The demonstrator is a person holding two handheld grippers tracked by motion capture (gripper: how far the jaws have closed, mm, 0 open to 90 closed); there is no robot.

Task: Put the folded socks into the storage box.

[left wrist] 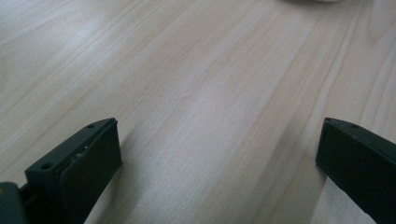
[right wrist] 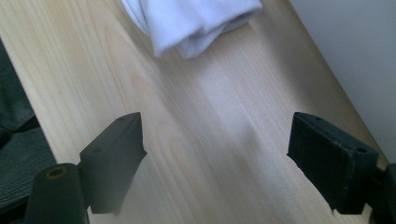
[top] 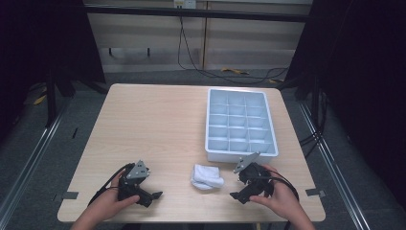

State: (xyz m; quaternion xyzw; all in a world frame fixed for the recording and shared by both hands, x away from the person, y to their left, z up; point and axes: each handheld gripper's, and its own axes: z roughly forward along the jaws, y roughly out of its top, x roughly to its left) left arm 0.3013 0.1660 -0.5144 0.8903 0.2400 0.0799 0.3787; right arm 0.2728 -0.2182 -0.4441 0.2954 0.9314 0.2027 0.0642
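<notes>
A rolled white cloth lies on the wooden table near its front edge, just in front of a pale blue-grey compartment tray. My left gripper rests low at the front left and faces right toward the cloth, well apart from it. Its jaws stand open over bare wood. To the cloth's right my right gripper faces left, a short way from it. In the right gripper view the open gripper has nothing between its jaws, and the cloth lies ahead of them.
The tray's several compartments look empty, and its pale wall runs along the right of the right gripper view. Bare wood covers the table's left half and middle. Cables lie on the floor beyond the far edge.
</notes>
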